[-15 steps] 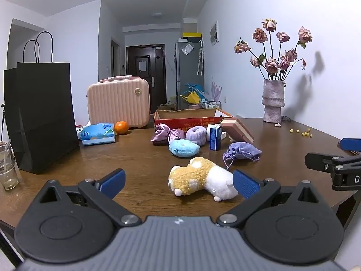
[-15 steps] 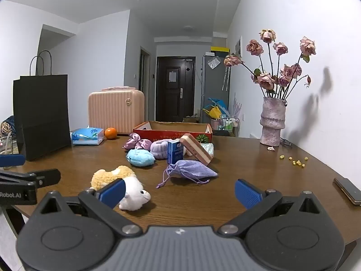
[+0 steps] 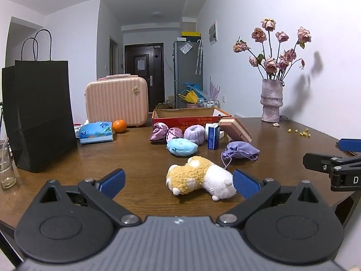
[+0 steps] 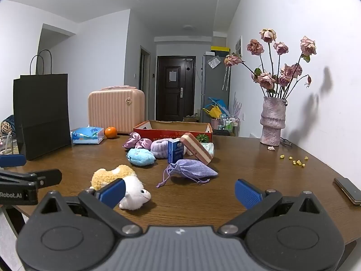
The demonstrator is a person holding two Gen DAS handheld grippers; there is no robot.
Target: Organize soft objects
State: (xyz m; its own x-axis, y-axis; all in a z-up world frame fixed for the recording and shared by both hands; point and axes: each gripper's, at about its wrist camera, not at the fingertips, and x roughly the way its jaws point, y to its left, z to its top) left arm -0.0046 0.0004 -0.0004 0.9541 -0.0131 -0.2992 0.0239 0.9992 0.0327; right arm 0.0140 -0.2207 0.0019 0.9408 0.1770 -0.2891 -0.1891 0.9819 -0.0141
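— Wood table (image 3: 140, 158), dark brown and glossy, set against a white wall. What's on it?

— Soft things near the middle: a yellow-and-white plush toy (image 3: 199, 178) on its side nearest the front edge, a lilac drawstring pouch (image 4: 191, 169) just beyond, then a blue plush (image 3: 182, 147), a satin purple bow (image 3: 164, 133) and a fluffy lavender scrunchie (image 3: 194, 133) bunched before a red cardboard box (image 4: 173, 131).

— And the hard bits?

— A small blue carton (image 4: 175, 151) stands upright by a pink striped block (image 4: 196, 150) that leans tilted. Left side: black paper bag (image 3: 42, 113), tissue pack (image 3: 96, 132), an orange (image 3: 119, 126), a pink ribbed case (image 3: 117, 101). Right: a vase of dried roses (image 4: 271, 122) by the wall, yellow crumbs (image 4: 295, 160) scattered, a phone (image 4: 347, 190) at the edge.

— The claws?

— Left claw (image 3: 179, 181) spread wide, holding nothing, the plush toy lying ahead between its blue pads. Right claw (image 4: 180, 192) equally wide, empty, over bare table. Behind, a hallway leads to a dark door (image 4: 174, 88).
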